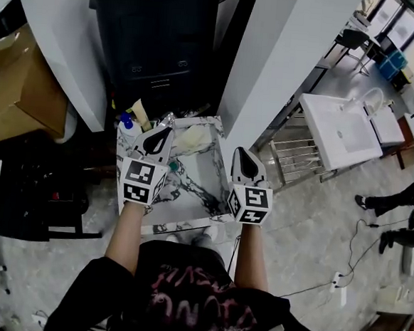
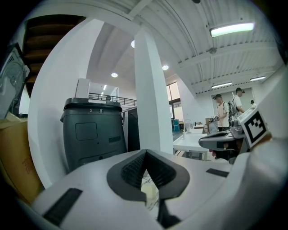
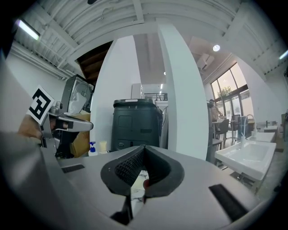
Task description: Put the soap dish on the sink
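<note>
- Bright open hall with white pillars and a pale speckled floor. The person stands at a small marble table (image 1: 188, 227), and I'll place everything off that.
- Far left of the table is a cardboard box (image 1: 17, 85). Behind the table stands a dark wheeled bin (image 1: 160, 36).
- On the table's back-left corner there's a blue-topped spray bottle (image 1: 127, 123).
- The left gripper (image 1: 157, 139) hangs over the left half of the table. Its own view shows the jaws brought together at the tips with nothing between them, just a sliver of tabletop showing through the gap.
- The soap dish (image 1: 192, 140), or what I take for it, is a pale cream thing at the back of the table, between the two gripper tips. It's too small to make out the shape properly.
- The right gripper (image 1: 244, 160) hangs over the table's right edge, and it's the same story: jaws closed up, nothing in them.
- Well off to the right of the table, past a white pillar (image 1: 287, 53), is the white sink (image 1: 338, 132) on a metal frame.
- My guess on handling: it's light and rigid, with a smooth surface that could slip.
- I'd open the jaws first, pinch it across one rim edge rather than the whole body, and keep it level on the walk over.
- If it's ceramic it'll chip, so set it down gently on the flat sink ledge.
</note>
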Action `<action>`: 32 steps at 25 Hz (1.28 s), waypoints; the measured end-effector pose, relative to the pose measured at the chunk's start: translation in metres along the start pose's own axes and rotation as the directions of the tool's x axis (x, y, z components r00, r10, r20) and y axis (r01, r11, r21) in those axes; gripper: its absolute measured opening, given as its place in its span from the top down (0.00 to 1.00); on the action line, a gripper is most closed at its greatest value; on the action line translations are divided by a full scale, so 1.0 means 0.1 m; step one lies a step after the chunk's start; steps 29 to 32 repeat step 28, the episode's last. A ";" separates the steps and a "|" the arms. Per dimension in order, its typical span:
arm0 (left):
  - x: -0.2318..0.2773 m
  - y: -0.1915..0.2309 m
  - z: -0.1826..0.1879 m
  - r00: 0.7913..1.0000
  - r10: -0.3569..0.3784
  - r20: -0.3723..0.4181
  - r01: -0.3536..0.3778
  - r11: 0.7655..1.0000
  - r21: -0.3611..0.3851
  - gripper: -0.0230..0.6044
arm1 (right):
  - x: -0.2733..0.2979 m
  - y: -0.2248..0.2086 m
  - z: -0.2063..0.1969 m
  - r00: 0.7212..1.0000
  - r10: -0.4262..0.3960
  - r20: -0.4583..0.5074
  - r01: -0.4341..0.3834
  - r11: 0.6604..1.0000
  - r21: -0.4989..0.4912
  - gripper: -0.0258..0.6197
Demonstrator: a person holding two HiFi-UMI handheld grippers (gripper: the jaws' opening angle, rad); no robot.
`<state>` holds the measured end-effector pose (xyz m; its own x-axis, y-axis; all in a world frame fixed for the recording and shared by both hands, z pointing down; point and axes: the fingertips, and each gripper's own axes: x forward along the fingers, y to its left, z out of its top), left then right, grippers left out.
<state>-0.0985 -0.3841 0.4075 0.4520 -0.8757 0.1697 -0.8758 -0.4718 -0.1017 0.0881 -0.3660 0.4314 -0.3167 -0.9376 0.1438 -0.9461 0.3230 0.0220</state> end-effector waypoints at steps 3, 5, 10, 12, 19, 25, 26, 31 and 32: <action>-0.06 0.03 0.02 1.000 -0.002 0.011 0.002 1.000 0.000 0.94 | -0.04 0.01 0.03 1.000 -0.018 0.003 0.018 1.000 -0.011 0.94; -0.11 0.05 0.05 1.000 -0.003 0.022 0.003 1.000 0.004 0.94 | -0.06 0.00 0.05 1.000 -0.028 0.004 0.029 0.999 -0.019 0.94; -0.19 0.13 0.09 0.999 0.006 0.033 -0.007 1.000 0.015 0.94 | -0.13 0.00 0.09 0.999 -0.049 0.009 0.049 0.998 -0.040 0.94; -0.20 0.14 0.11 0.999 -0.002 0.040 0.001 1.000 0.009 0.94 | -0.14 -0.01 0.11 0.998 -0.057 0.016 0.057 0.997 -0.044 0.94; -0.22 0.09 0.20 0.998 -0.025 0.059 0.025 1.000 0.007 0.94 | -0.20 0.00 0.24 0.997 -0.067 0.034 0.069 0.996 -0.058 0.94; -0.26 0.11 0.19 0.997 -0.035 0.072 0.035 0.999 -0.003 0.94 | -0.23 0.00 0.22 0.996 -0.077 0.036 0.080 0.995 -0.067 0.94; -0.27 0.12 0.20 0.997 -0.033 0.074 0.034 0.999 -0.005 0.94 | -0.24 0.00 0.22 0.996 -0.079 0.037 0.082 0.994 -0.068 0.94; -0.29 0.15 0.20 0.996 -0.030 0.078 0.031 0.999 -0.007 0.94 | -0.24 0.02 0.23 0.996 -0.082 0.038 0.085 0.994 -0.069 0.94; -0.29 0.15 0.20 0.996 -0.030 0.078 0.031 0.999 -0.007 0.94 | -0.24 0.02 0.23 0.996 -0.082 0.038 0.085 0.994 -0.069 0.94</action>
